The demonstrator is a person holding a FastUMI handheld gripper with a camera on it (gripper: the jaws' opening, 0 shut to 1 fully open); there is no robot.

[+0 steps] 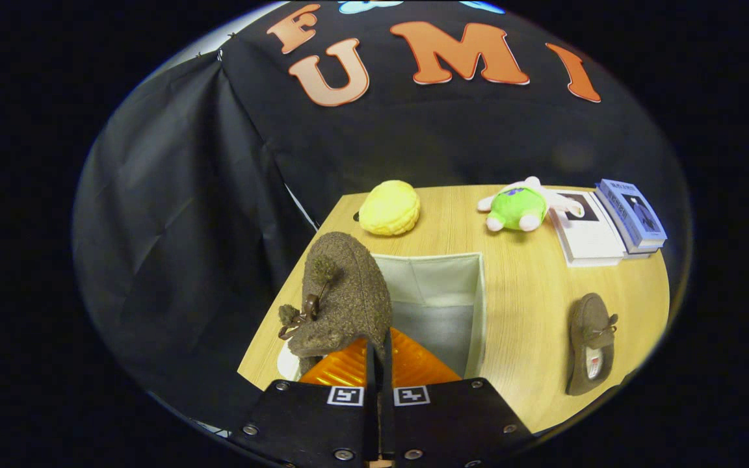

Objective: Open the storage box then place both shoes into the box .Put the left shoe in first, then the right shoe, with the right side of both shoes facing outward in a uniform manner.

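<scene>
I've got the gripper (378, 354) clamped on a fuzzy brown shoe (342, 296) over the open storage box (443, 286); second shoe (589, 344) near table edge (641, 364).

Gripper (378, 364) held above the desk, pointing forward and down. Fingers drawn nearly together, both pressing on the edge of a fuzzy brown slipper (342, 296), which hangs tilted from them.
</scene>
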